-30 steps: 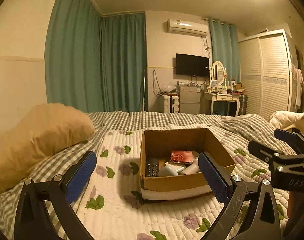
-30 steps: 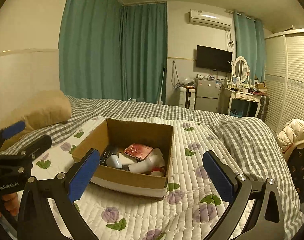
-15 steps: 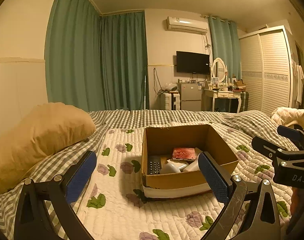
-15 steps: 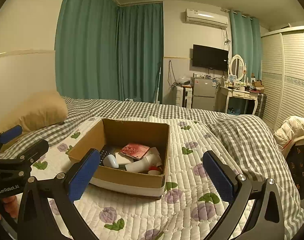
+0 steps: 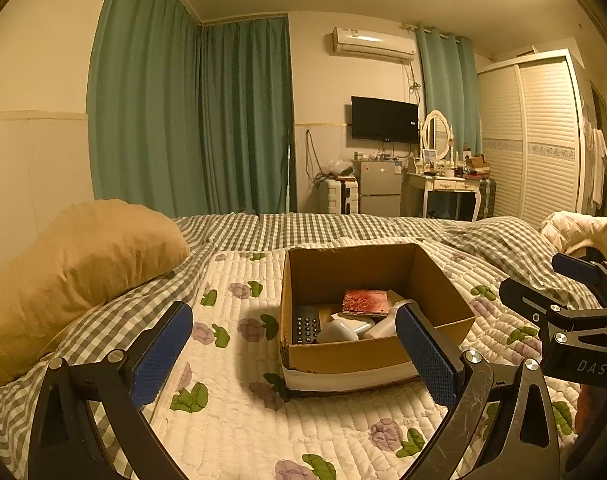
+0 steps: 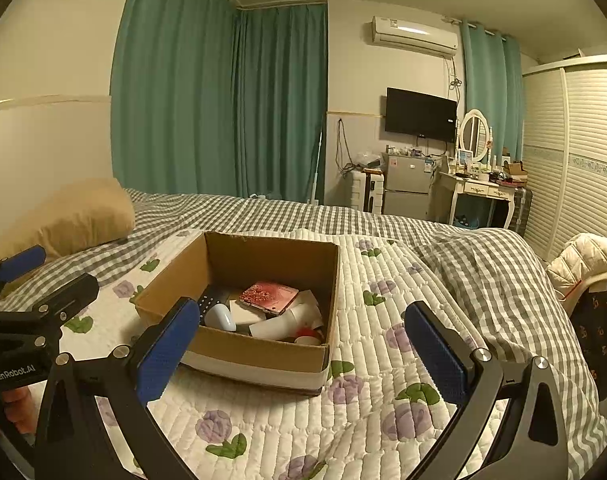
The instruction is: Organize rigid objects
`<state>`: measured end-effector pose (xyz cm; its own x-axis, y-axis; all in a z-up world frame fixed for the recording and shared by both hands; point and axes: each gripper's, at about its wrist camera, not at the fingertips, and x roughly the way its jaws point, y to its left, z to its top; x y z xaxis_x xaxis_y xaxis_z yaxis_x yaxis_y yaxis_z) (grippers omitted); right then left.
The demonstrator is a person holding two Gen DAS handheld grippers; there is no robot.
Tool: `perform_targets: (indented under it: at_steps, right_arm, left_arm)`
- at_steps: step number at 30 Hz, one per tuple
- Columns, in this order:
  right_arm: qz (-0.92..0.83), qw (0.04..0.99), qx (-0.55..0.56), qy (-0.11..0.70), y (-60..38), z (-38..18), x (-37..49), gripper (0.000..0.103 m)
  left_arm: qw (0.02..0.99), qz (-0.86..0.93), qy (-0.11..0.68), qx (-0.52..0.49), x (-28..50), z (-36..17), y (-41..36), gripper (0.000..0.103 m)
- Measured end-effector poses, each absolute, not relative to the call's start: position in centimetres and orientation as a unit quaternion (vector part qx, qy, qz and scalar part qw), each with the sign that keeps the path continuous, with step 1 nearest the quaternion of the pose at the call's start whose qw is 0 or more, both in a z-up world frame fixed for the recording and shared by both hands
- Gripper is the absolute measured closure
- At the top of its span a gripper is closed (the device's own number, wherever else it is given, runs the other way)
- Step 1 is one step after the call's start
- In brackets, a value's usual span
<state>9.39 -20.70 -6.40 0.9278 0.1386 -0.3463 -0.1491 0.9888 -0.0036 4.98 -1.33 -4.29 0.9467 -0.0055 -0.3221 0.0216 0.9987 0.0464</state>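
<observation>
Both cameras have tilted up slightly since earlier; my left gripper [image 5: 293, 354] and right gripper [image 6: 301, 352] hang spread wide and empty, the cardboard box [image 6: 259, 354] of objects just ahead between them.

I read "DAS" on the right gripper [image 5: 575, 280] body, and "GenRobot.AI" on the left gripper [image 6: 35, 276] body. I can read nothing else.
</observation>
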Motion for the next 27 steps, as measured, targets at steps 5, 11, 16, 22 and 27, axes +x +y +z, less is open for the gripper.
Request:
perform_targets:
  at_steps: [5,11,16,22,27]
  right_arm:
    - [0.072,0.982,-0.015,0.176,-20.71,-6.55,9.41,0.000]
    - [0.070,0.981,-0.014,0.179,-20.92,-6.71,9.40,0.000]
    - [0.070,0.981,-0.014,0.180,-20.92,-6.70,9.44,0.000]
    - [0.070,0.981,-0.015,0.182,-20.96,-6.79,9.52,0.000]
    - [0.069,0.981,-0.015,0.183,-20.93,-6.87,9.55,0.000]
  left_arm:
    - [0.986,-0.006,0.165,0.024,5.03,-4.33,-1.32,0.000]
    - [0.986,-0.006,0.167,0.023,5.03,-4.35,-1.30,0.000]
    - [0.985,-0.010,0.168,0.021,5.11,-4.40,-1.29,0.000]
    - [0.985,-0.011,0.168,0.024,5.05,-4.49,-1.36,0.000]
    - [0.986,-0.011,0.167,0.024,4.96,-4.48,-1.45,0.000]
